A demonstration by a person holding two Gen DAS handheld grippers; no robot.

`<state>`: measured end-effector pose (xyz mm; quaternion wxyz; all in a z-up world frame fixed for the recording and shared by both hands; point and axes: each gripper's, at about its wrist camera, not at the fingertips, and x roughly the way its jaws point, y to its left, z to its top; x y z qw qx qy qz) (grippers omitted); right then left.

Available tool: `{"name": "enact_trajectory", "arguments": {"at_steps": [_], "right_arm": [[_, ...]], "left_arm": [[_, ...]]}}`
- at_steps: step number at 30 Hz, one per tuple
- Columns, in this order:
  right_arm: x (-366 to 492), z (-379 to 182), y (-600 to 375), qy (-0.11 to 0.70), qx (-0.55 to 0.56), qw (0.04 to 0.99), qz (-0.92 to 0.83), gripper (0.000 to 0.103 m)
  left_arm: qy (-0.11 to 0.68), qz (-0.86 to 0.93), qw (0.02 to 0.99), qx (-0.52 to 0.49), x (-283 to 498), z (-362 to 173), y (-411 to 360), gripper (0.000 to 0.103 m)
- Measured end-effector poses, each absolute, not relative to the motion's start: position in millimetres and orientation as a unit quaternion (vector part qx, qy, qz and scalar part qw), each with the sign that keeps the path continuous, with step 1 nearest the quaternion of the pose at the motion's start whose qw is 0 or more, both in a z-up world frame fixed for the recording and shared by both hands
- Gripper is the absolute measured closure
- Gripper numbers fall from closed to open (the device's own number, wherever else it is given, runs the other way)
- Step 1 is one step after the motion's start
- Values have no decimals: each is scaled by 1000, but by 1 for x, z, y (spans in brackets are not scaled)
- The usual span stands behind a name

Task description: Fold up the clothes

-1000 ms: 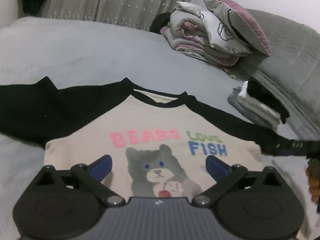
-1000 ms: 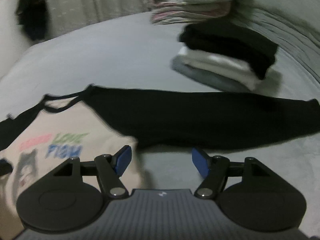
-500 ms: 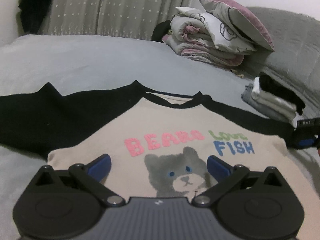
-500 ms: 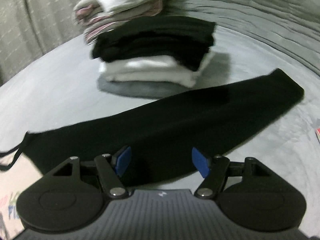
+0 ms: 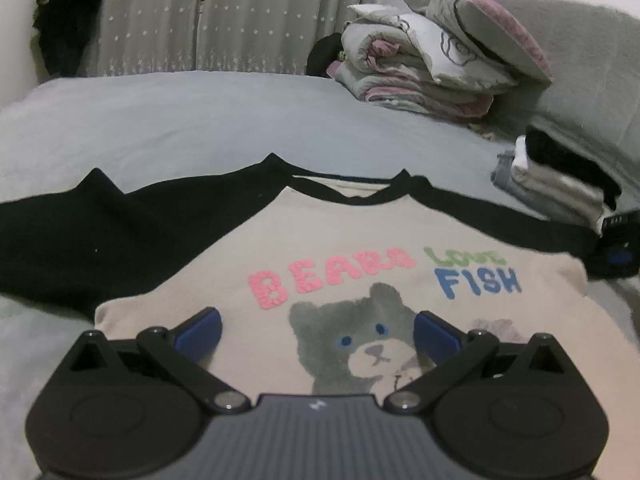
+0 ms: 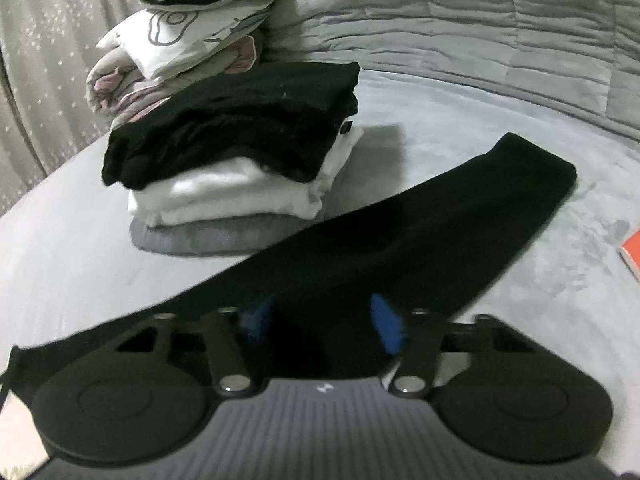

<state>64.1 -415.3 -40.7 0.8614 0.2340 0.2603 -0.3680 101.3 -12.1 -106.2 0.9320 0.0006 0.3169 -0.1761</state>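
A raglan shirt [image 5: 360,248] lies flat, front up, on a grey bed [image 5: 200,120] with a soft, napped cover. Its body is cream and its sleeves and neckband black. Puffy pink, green and blue letters read "BEARS LOVE FISH" over a fuzzy grey bear. Its right sleeve [image 6: 400,240] is a long, flat, dull black band, running slantwise past a stack of folded clothes [image 6: 240,160]: grey at the bottom, white, then black on top.

The left tongs [image 5: 318,334] hover above the shirt's chest, released and spread wide, holding nothing. The right tongs [image 6: 322,324] have just been closing with the sleeve between their blue pads; whether they press the cloth cannot be told.

Farther off, rolled quilts and pillows [image 5: 432,60] sit before a star-dotted curtain [image 5: 224,16].
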Motion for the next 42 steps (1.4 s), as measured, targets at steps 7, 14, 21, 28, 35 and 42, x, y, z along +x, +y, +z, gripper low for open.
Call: {"name": "enact_trajectory", "arguments": {"at_steps": [7, 14, 21, 28, 35, 42], "right_arm": [[71, -34, -414, 262, 224, 870, -353, 97], [65, 2, -394, 223, 212, 898, -316, 102], [71, 29, -356, 194, 214, 921, -260, 102], [80, 50, -314, 176, 191, 943, -209, 102], [88, 60, -269, 170, 169, 960, -148, 102], [103, 52, -228, 180, 142, 969, -96, 102]], "left_arm": [[329, -172, 928, -21, 105, -98, -7, 0], [368, -162, 911, -92, 117, -84, 10, 0], [379, -173, 902, -110, 116, -70, 18, 1], [386, -177, 896, -128, 115, -64, 26, 1], [390, -172, 894, -134, 112, -64, 33, 1], [391, -170, 895, -133, 110, -63, 41, 1]]}}
